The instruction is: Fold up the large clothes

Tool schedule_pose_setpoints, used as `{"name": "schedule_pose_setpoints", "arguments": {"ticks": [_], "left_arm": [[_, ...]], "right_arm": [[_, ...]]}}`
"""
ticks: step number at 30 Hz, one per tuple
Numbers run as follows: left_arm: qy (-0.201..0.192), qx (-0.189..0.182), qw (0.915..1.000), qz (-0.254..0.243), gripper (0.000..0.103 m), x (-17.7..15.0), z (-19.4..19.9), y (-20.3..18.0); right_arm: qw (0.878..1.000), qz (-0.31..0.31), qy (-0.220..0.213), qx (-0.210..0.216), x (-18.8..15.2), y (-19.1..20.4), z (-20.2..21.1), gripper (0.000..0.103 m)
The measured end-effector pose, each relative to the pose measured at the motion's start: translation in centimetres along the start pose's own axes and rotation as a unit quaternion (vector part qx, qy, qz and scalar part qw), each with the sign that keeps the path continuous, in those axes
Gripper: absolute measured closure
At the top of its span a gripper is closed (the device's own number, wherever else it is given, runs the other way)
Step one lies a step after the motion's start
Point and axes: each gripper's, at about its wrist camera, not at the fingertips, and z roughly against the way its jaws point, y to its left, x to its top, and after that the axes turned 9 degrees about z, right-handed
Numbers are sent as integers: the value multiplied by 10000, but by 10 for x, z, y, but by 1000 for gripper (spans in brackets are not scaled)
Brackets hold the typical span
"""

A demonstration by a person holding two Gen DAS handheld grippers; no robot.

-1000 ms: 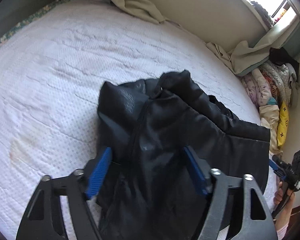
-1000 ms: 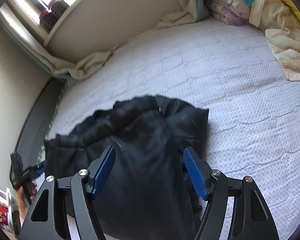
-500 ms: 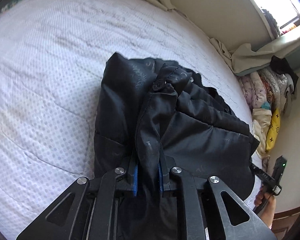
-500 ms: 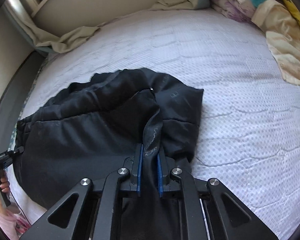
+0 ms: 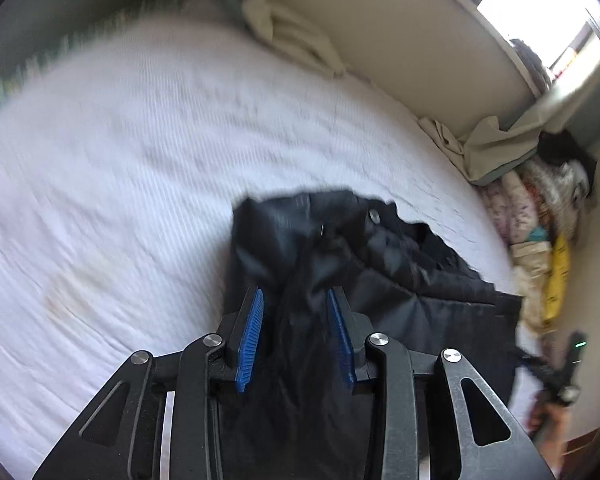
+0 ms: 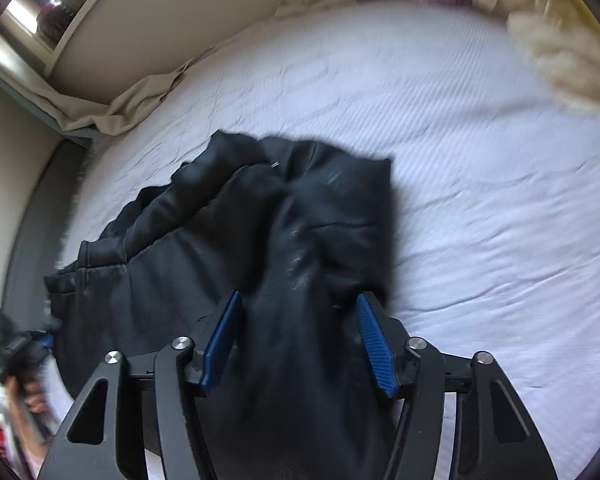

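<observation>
A black padded jacket lies bunched on the white quilted bed. My left gripper stands over its near edge. Its jaws are opening, and a raised ridge of the fabric runs between the blue pads, which no longer pinch it. In the right wrist view the same jacket spreads to the left. My right gripper is over its right end, jaws opening wide. A loose fold lies between the pads, with gaps at both sides. Both views are motion-blurred.
Stacked folded clothes sit at the bed's far right corner, below a window. A crumpled beige sheet lines the wall. A cream blanket lies at the right. The dark bed frame runs along the left. A person's hand shows.
Half a second ago both grippers were shut on folds of the jacket. Both have since let go and their jaws have parted. The left one has pulled up and back.
</observation>
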Motion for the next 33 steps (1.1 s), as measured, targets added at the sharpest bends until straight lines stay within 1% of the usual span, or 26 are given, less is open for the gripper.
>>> {"name": "schedule_pose_setpoints", "arguments": {"ticks": [1,2,3,4,5,6,7,8,9,10,13,14,15,17,18,20,25,29,33], "left_arm": [[-231,86,9995,-202,64,1,9,-8],[-389,80,9984,-400,62,0,16,-17],[-440,0,9975,-549,58,-1,18,-26],[-416,-116,9963,-742,56,-5,18,-38],[-362,-139,9953,-883,52,-6,14,-46],[-306,-47,9935,-1094,50,-11,7,-57],[-276,109,9915,-1268,50,-15,-1,-64],[-248,269,9896,-1389,50,-17,-9,-70],[-208,451,9880,-1463,50,-19,-18,-74],[-152,681,9867,-1471,50,-19,-30,-72],[104,1052,9850,-1361,51,-17,-54,-55],[173,1178,9834,-1367,50,-18,-62,-52],[196,1331,9809,-1402,49,-20,-69,-52],[213,1514,9772,-1475,48,-25,-77,-43],[273,1538,9765,-1483,46,-26,-83,-43],[356,1490,9778,-1432,46,-29,-90,-37],[339,1471,9789,-1378,46,-35,-96,-28],[242,1493,9791,-1361,45,-41,-104,-26],[63,1577,9771,-1429,45,-47,-106,-29]], "right_arm": [[9991,196,-170,-334,1,6,9,45],[9954,498,-441,-694,4,16,21,46],[9908,771,-696,-863,6,27,30,48],[9879,936,-871,-881,8,35,36,51],[9846,1145,-1059,-792,10,46,40,59],[9828,1306,-1153,-617,13,56,41,65],[9821,1392,-1172,-487,13,61,39,68],[9818,1490,-1125,-350,14,69,34,73],[9820,1557,-1019,-312,14,74,26,78],[9823,1581,-944,-337,15,78,19,79],[9837,1601,-608,-557,19,79,-12,80],[9840,1608,-462,-617,17,77,-23,82],[9841,1613,-345,-661,12,74,-31,86],[9847,1584,-99,-715,7,70,-47,90],[9850,1564,5,-722,3,68,-55,92],[9838,1618,73,-763,-2,66,-61,93],[9841,1618,98,-726,-7,65,-73,94],[9856,1548,-20,-676,-11,64,-78,95],[9828,1648,-194,-805,-15,68,-82,95]]}}
